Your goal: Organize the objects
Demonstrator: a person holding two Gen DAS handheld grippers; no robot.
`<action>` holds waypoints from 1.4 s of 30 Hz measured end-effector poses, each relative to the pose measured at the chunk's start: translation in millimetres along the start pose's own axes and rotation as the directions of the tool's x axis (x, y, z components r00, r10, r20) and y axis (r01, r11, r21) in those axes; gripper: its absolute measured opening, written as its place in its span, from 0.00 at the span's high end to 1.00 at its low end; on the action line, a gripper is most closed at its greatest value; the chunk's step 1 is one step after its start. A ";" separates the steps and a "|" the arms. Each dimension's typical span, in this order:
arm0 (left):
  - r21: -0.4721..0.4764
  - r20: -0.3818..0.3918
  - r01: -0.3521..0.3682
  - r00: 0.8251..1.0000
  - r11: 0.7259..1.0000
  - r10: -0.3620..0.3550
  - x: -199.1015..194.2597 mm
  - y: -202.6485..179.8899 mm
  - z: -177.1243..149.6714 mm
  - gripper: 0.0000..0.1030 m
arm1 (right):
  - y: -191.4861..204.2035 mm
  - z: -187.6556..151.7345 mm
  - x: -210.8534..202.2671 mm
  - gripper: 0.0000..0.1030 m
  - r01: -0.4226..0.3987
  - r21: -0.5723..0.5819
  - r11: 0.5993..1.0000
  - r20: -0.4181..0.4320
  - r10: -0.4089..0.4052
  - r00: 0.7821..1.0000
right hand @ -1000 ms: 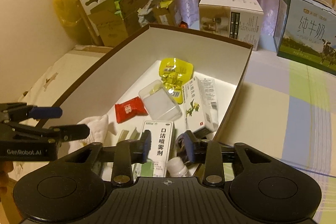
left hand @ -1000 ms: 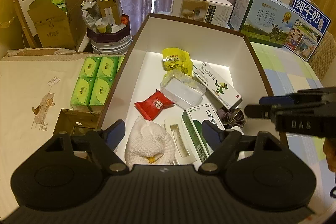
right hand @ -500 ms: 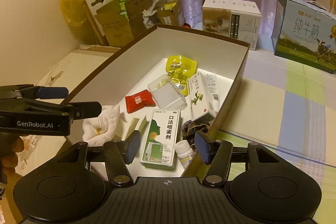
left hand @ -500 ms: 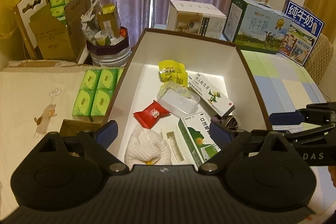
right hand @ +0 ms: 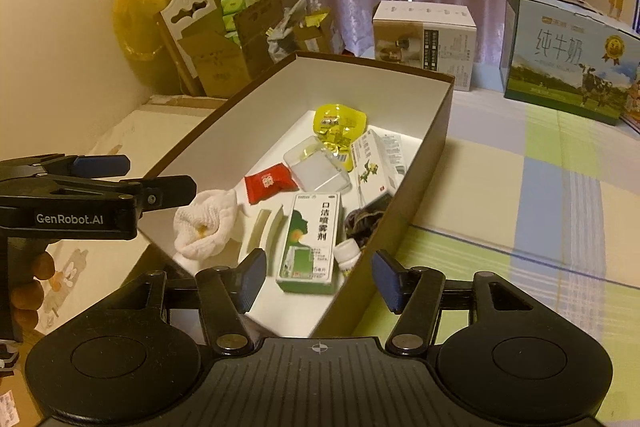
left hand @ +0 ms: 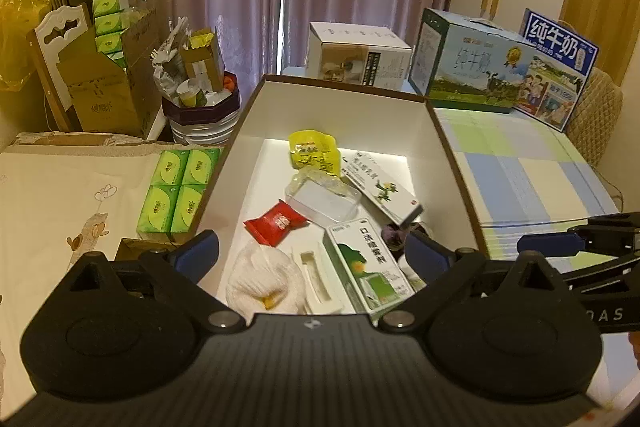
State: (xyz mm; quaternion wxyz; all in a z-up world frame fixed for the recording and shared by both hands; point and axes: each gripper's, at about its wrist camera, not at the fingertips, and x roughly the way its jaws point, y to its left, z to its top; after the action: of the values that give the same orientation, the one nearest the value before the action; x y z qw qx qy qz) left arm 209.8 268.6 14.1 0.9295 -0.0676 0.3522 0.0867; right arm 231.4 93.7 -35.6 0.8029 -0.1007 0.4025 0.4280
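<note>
Both grippers hang empty at the near end of the box, the left gripper and right gripper spread wide. Small goods lie gathered inside, the spray carton nearest, apparently already sorted.

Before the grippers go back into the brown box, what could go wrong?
1. The small white bottle sits tight in the corner against the brown cardboard box's wall; open fingers may catch that wall.
2. The green-and-white spray carton lies close beside the bottle and may get nudged.
3. The left gripper and right gripper hover close together and could collide.
</note>
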 end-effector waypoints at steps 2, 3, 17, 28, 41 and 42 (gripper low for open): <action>-0.003 0.008 -0.003 1.000 1.000 0.003 -8.4 -4.5 -4.7 0.05 | -0.2 -4.1 -6.2 0.46 -0.006 -0.004 1.000 0.002 0.006 1.000; -0.004 0.012 -0.007 1.000 1.000 0.007 -12.8 -7.4 -7.2 0.05 | -0.5 -7.0 -10.3 0.46 -0.010 -0.009 1.000 0.005 0.010 1.000; -0.037 0.061 -0.042 0.997 0.998 0.044 -67.1 -66.4 -43.9 0.01 | -33.5 -50.6 -66.6 0.45 -0.031 -0.028 0.999 0.012 0.031 0.999; -0.065 0.015 -0.067 0.998 0.996 0.069 -88.9 -128.1 -74.6 0.01 | -75.2 -90.5 -113.1 0.45 -0.036 -0.025 0.999 0.008 0.036 0.999; -0.069 -0.035 -0.084 0.996 0.994 0.082 -113.0 -198.2 -114.8 0.01 | -122.7 -137.8 -170.8 0.45 -0.019 0.007 1.000 0.008 0.019 1.000; -0.066 -0.039 -0.083 0.996 0.994 0.080 -114.2 -203.1 -118.1 0.01 | -125.2 -141.3 -175.5 0.45 -0.019 0.010 1.000 0.010 0.019 1.000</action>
State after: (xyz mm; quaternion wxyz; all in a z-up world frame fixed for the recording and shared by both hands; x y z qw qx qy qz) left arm 92.1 35.3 15.6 0.9158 -0.0864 0.3682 0.1352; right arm 194.1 -161.0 -22.7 0.8014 -0.0905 0.4014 0.4341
